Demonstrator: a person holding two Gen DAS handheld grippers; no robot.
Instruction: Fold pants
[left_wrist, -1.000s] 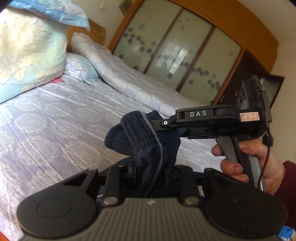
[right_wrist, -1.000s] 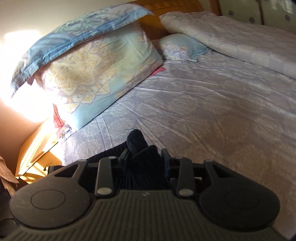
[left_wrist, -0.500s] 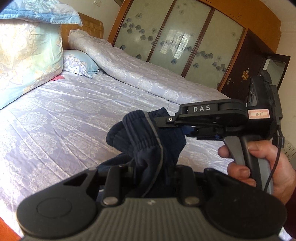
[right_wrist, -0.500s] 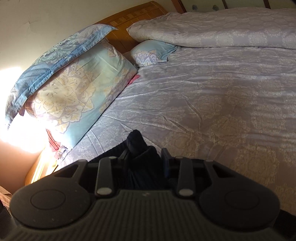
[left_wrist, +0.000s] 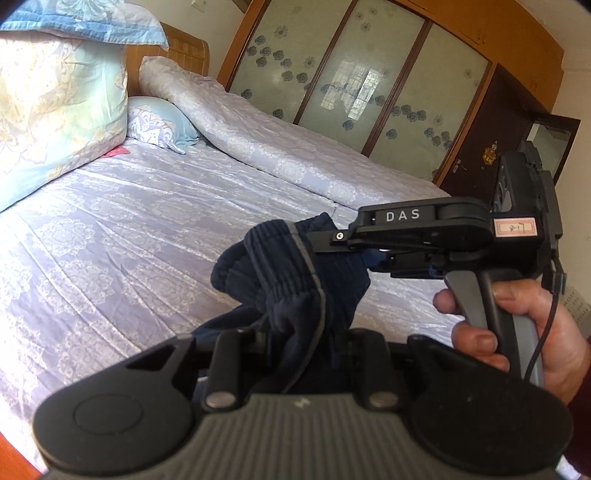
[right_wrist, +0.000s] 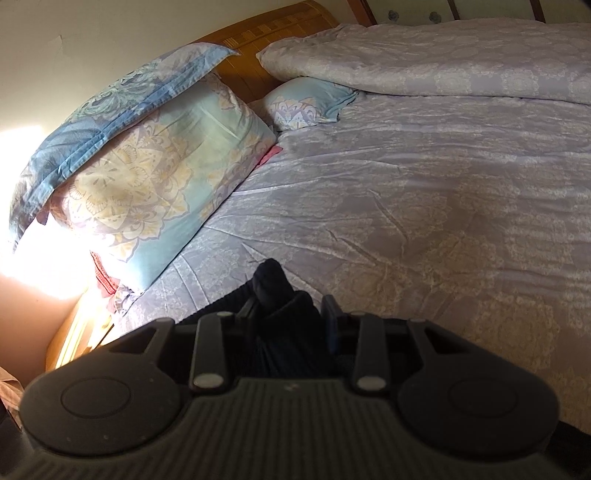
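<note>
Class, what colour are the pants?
Dark navy pants with a grey stripe, clearest in the left wrist view.

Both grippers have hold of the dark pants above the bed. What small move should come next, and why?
Probably lower both toward the lavender patterned bedspread and draw apart. The dark navy ribbed pants hang bunched between the left gripper and right gripper, both shut on fabric, nothing laid flat yet.

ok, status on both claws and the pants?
Left claw shut on pants. Right claw shut on same pants, bunched, held above bed. Nothing in the way.
</note>
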